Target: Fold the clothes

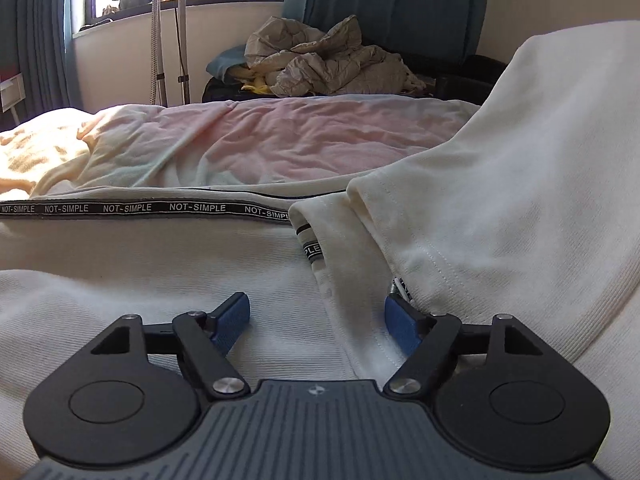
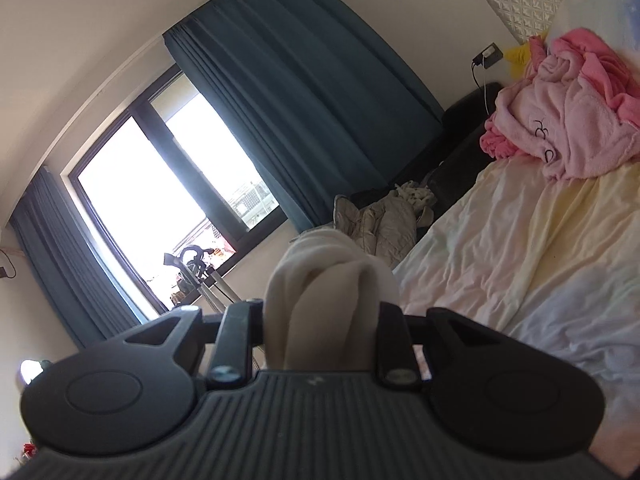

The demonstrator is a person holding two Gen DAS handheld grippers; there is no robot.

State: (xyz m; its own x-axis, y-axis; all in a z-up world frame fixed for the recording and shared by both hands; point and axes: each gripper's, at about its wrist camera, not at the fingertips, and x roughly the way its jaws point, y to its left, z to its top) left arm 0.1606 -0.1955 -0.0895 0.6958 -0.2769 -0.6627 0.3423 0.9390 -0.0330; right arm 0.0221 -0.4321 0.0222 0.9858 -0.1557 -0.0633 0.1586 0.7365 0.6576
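A cream-white garment [image 1: 140, 264] with a black "NOT-SIMPLE" tape strip [image 1: 132, 208] lies spread on the bed. A part of it [image 1: 520, 184] is lifted up at the right of the left wrist view. My left gripper [image 1: 318, 316] is open just above the garment, its blue pads [image 1: 232, 320] on either side of a fold edge, holding nothing. My right gripper [image 2: 320, 320] is shut on a bunched part of the cream garment [image 2: 324, 280] and holds it raised above the bed, tilted.
The bed has a pale pink and yellow sheet [image 1: 280, 136] [image 2: 520, 248]. A pink robe pile [image 2: 568, 112] lies near the headboard. A beige quilted jacket [image 1: 320, 60] lies on dark furniture under blue curtains [image 2: 300, 92]. A metal stand [image 1: 160, 40] is by the window.
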